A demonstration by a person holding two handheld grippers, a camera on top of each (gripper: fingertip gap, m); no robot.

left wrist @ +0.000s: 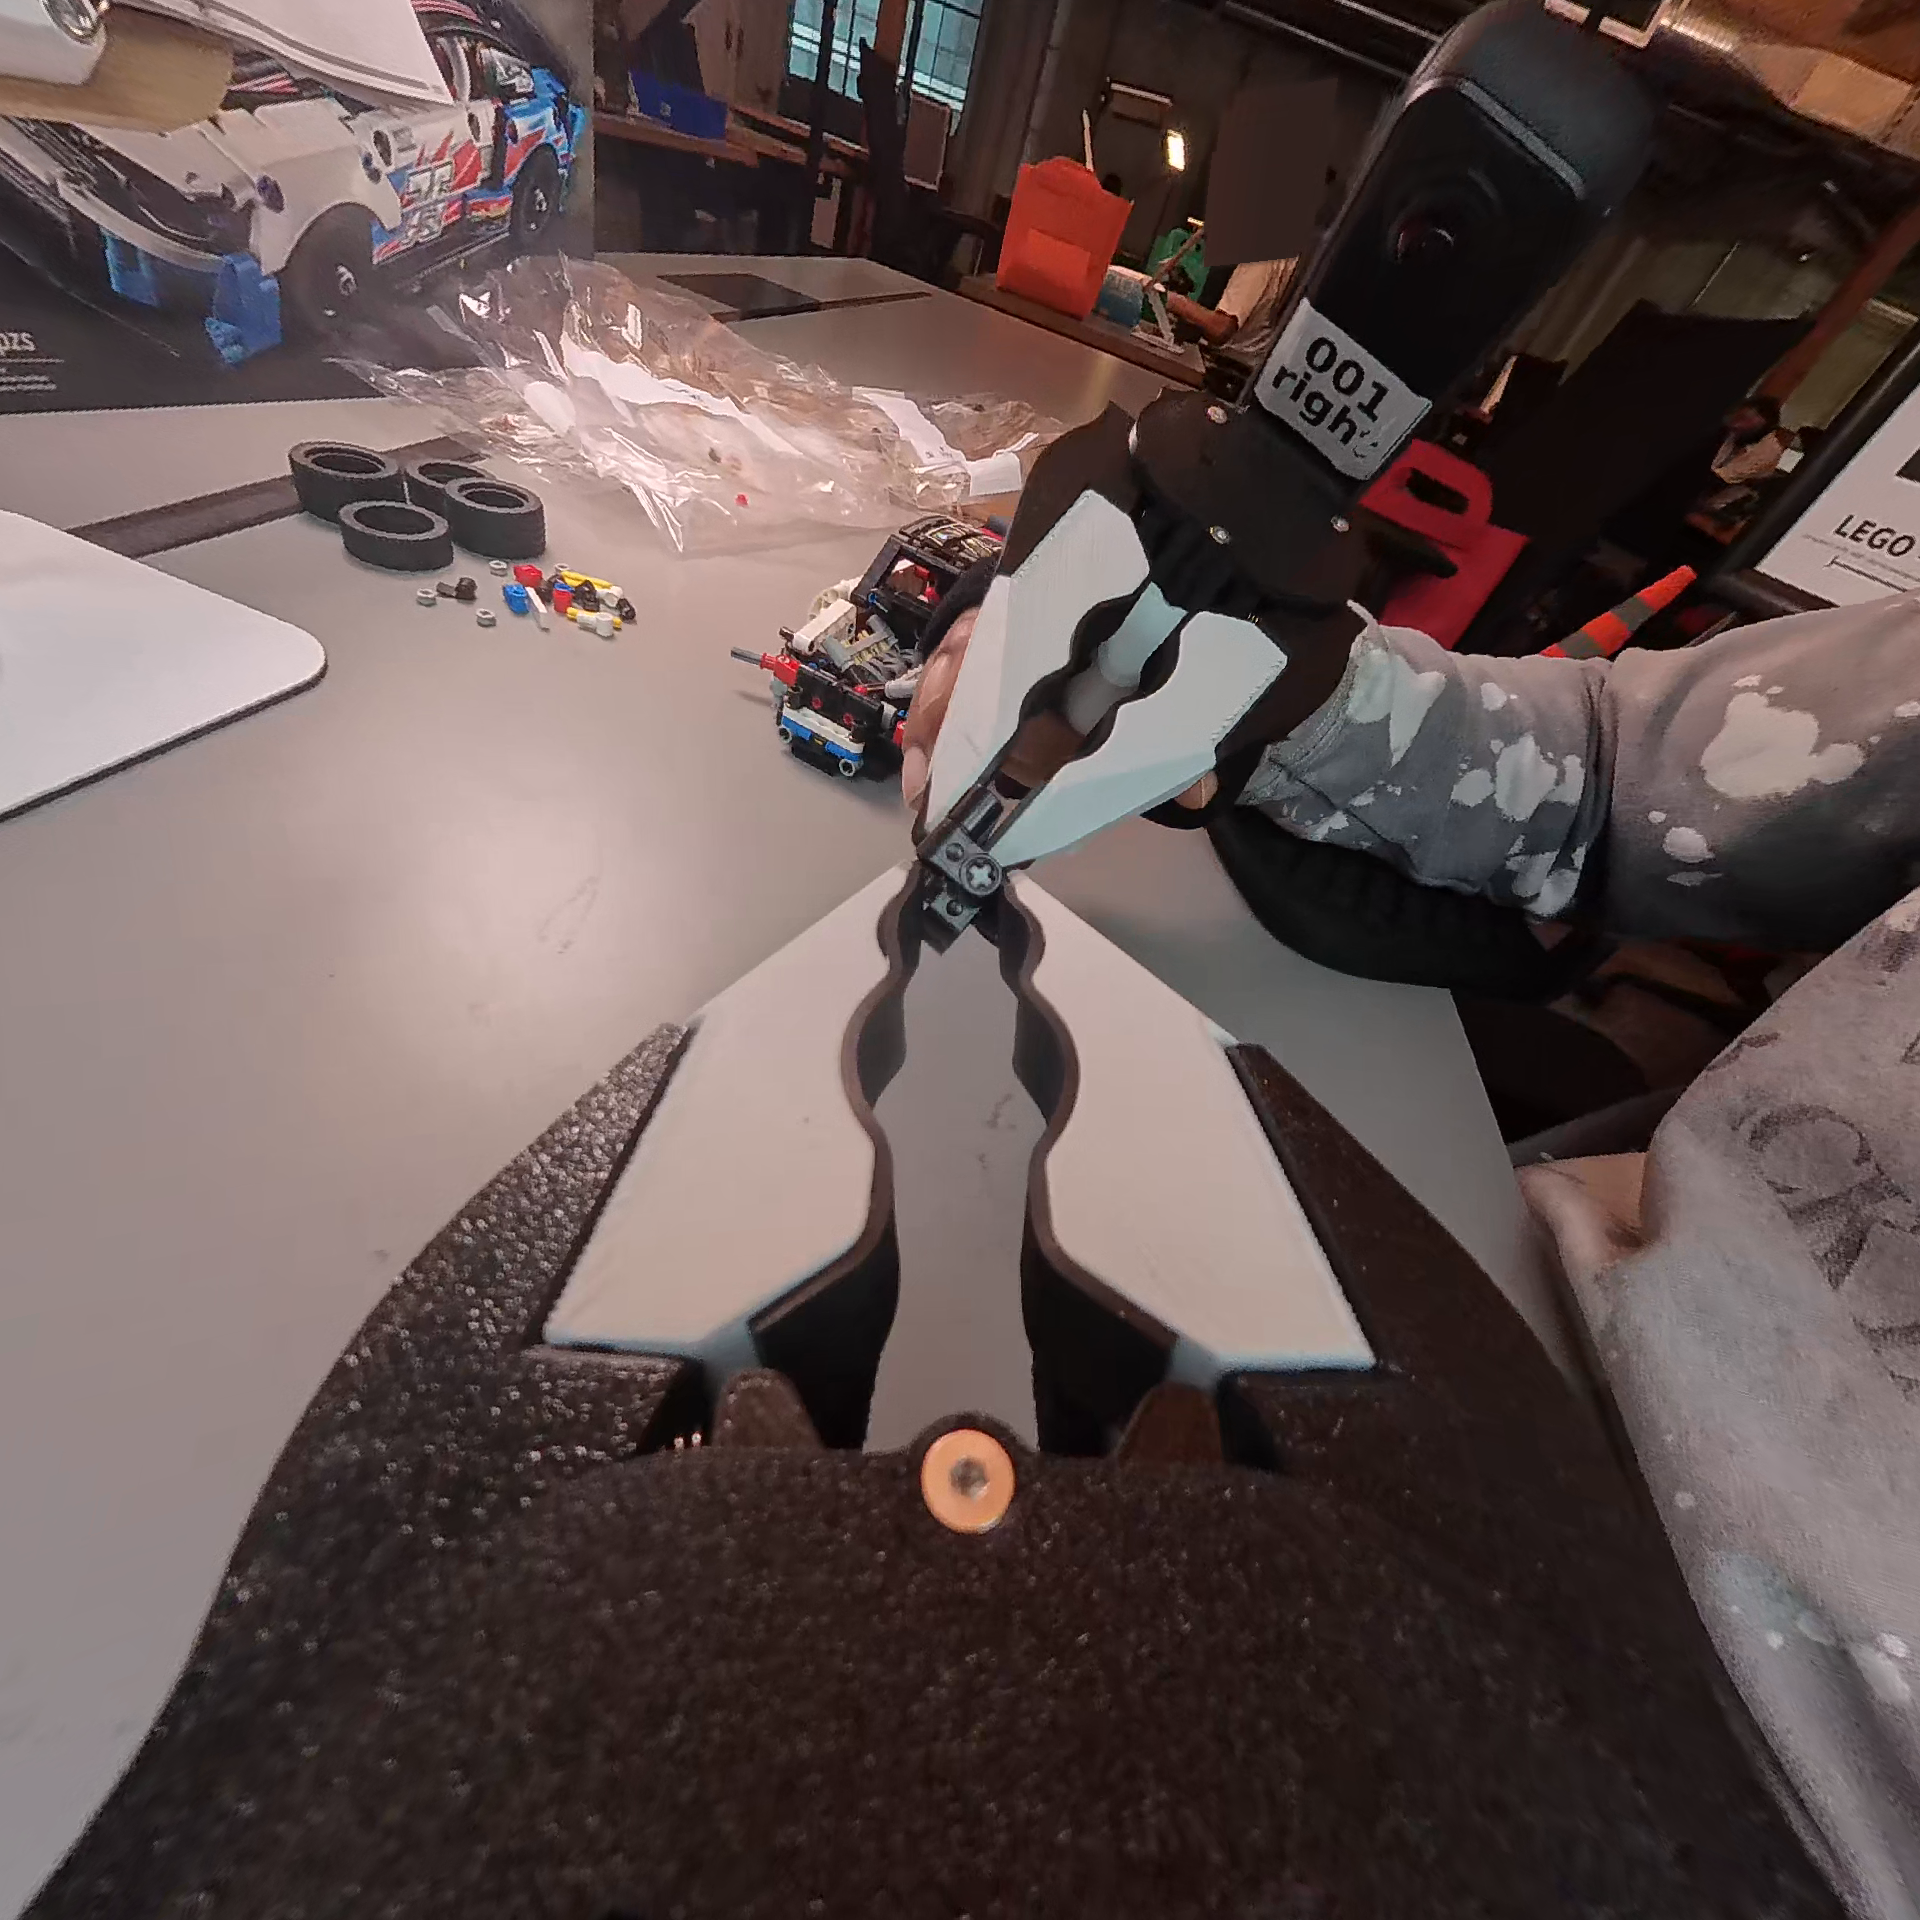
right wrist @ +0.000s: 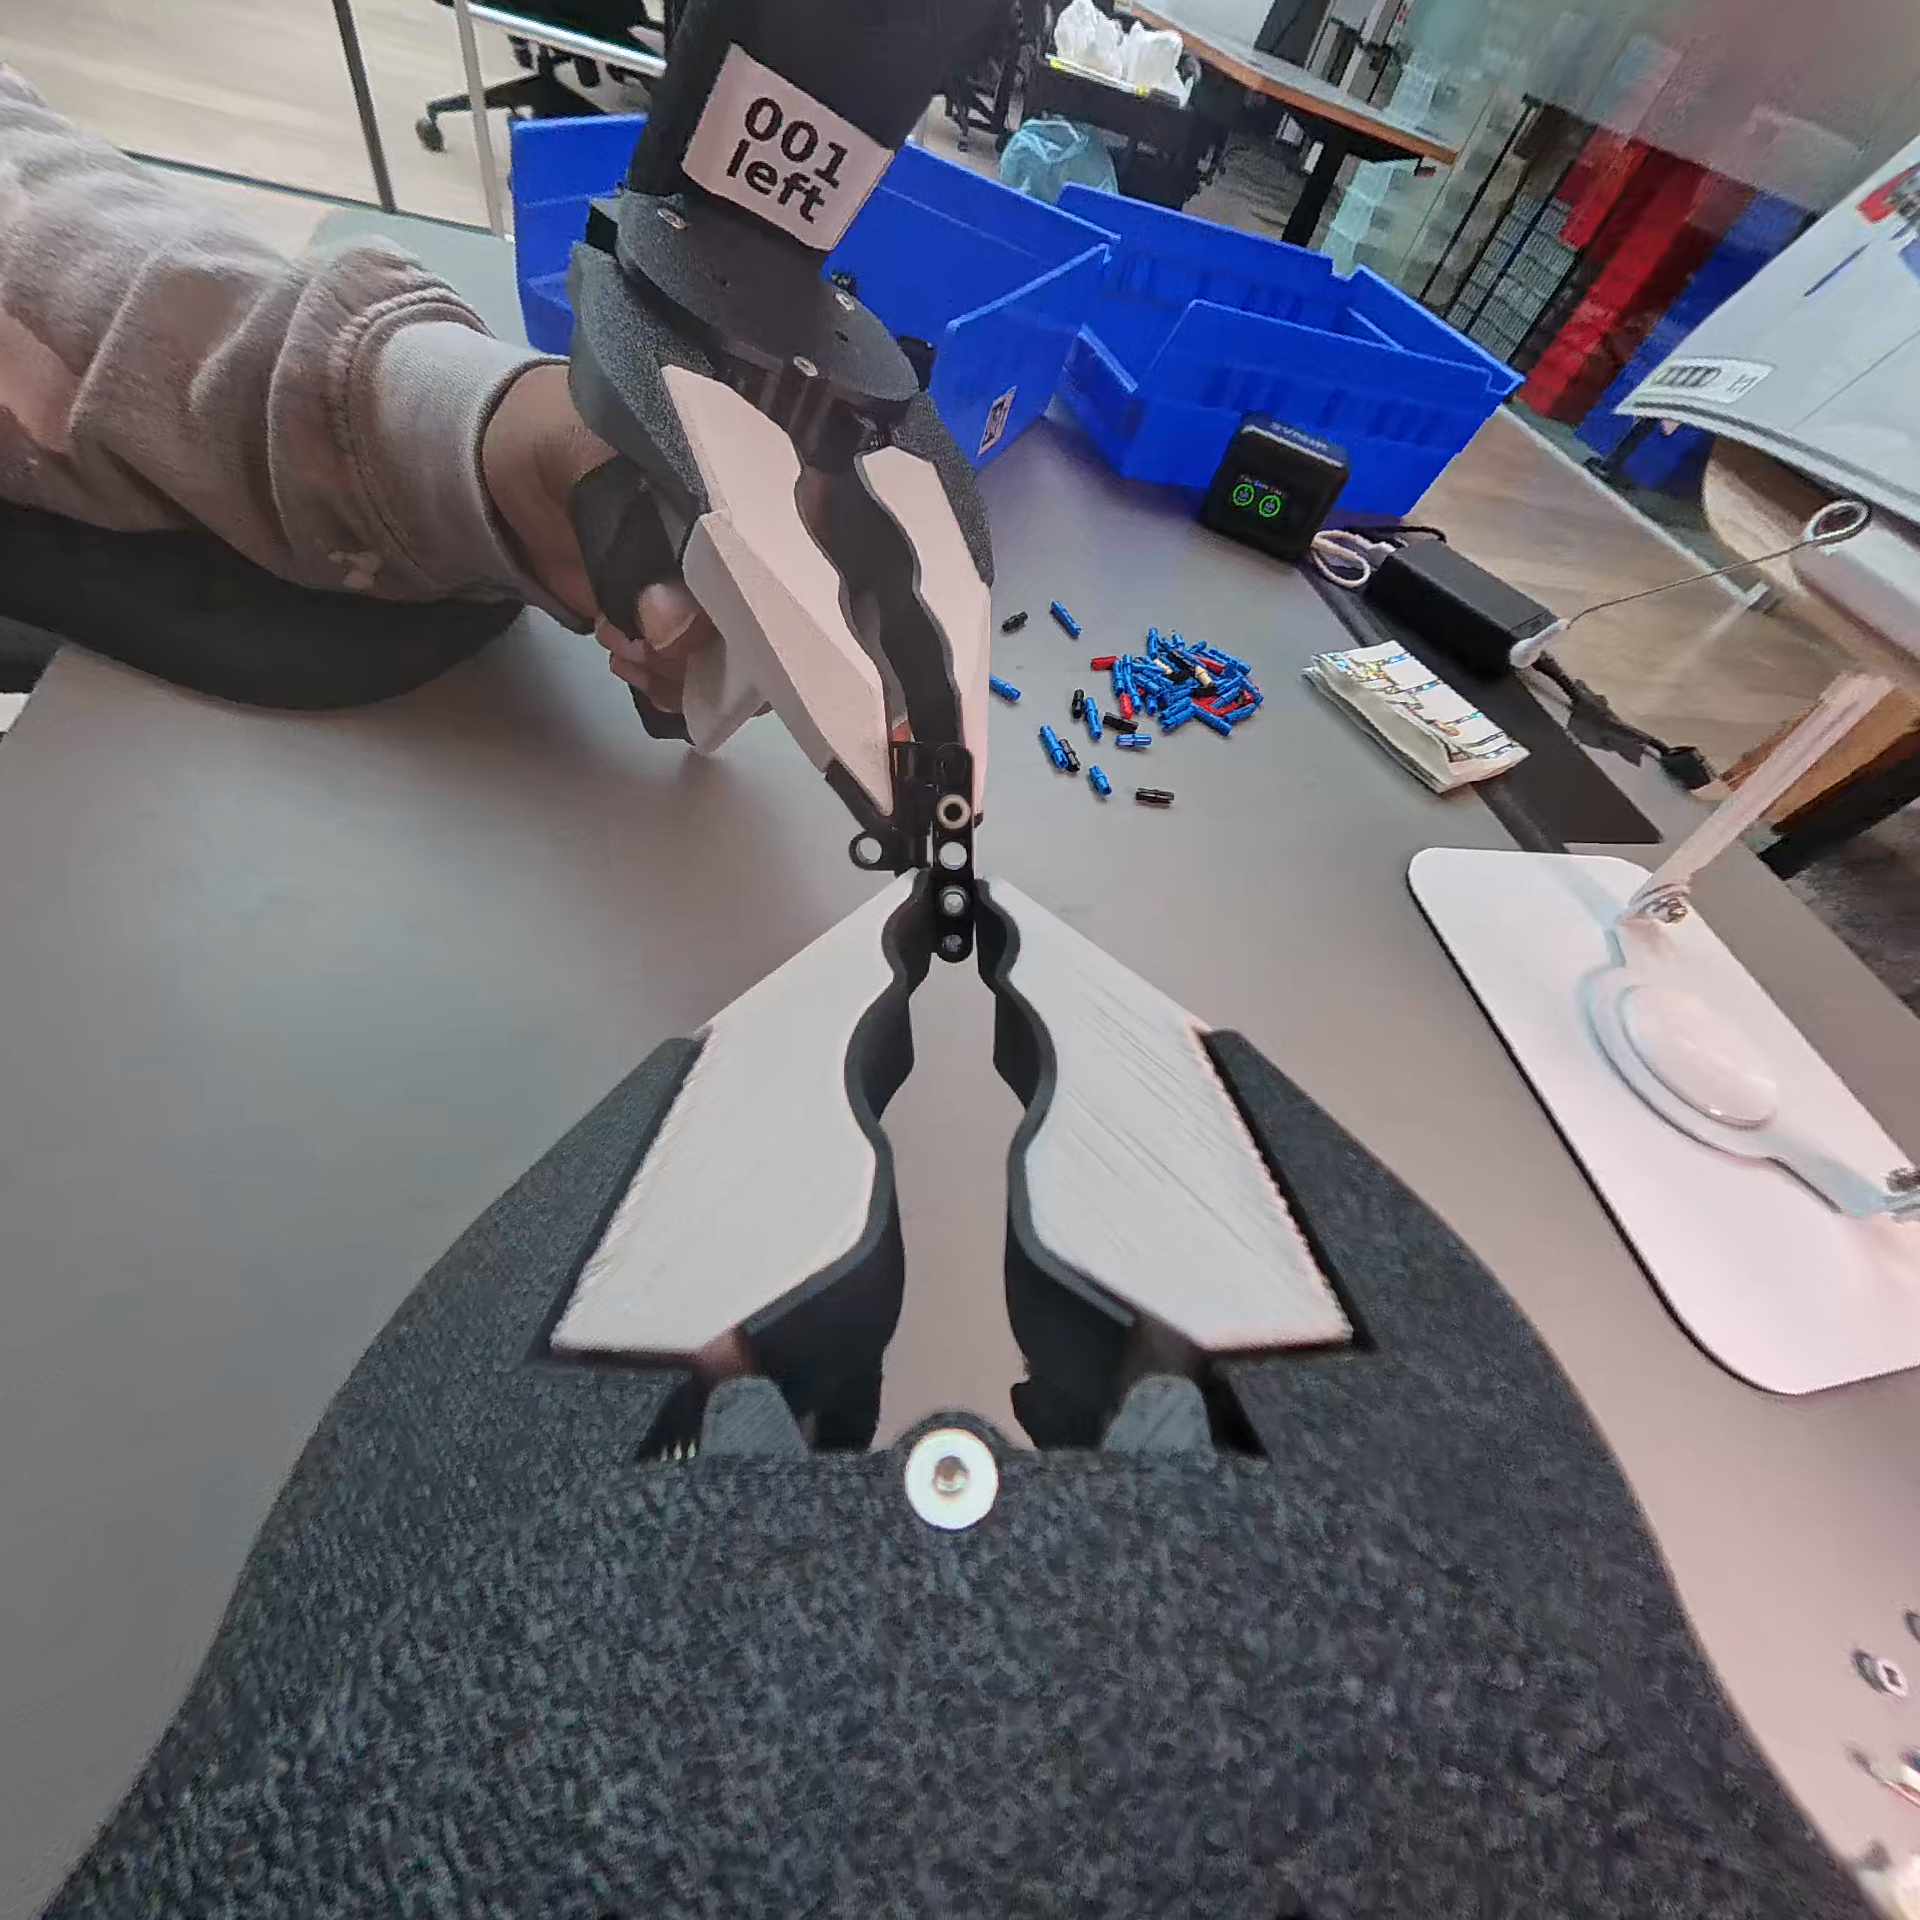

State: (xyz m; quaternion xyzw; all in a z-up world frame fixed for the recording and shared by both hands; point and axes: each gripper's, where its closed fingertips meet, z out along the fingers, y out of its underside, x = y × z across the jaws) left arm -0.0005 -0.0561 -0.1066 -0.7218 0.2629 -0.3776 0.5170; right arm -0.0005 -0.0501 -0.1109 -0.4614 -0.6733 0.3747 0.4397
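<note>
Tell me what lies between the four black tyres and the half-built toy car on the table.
In the left wrist view, a small scatter of loose coloured pieces lies on the grey table between the black tyres and the half-built car; otherwise bare tabletop.

Left hand-held gripper (left wrist: 951, 909): 2 flat pale grey fingers (left wrist: 748, 1174), black wavy inner edges. Body black, pebbled texture, w/ 1 round metal screw (left wrist: 966, 1478) at centre behind the fingers. Seen from the right wrist view: black housing on top w/ a white label, small screws along the black plate.

Right hand-held gripper (right wrist: 951, 914): same build, 2 pale fingers (right wrist: 1132, 1153) w/ fine print lines, black scalloped liners, dark grey grainy body, 1 silver screw (right wrist: 949, 1480). Left wrist view shows a black camera pod w/ round lens on top, grey label below.

Sleeves: right sleeve (left wrist: 1579, 769) grey w/ white bleach-like blotches; left sleeve (right wrist: 208, 374) pale, ribbed cuff.
</note>
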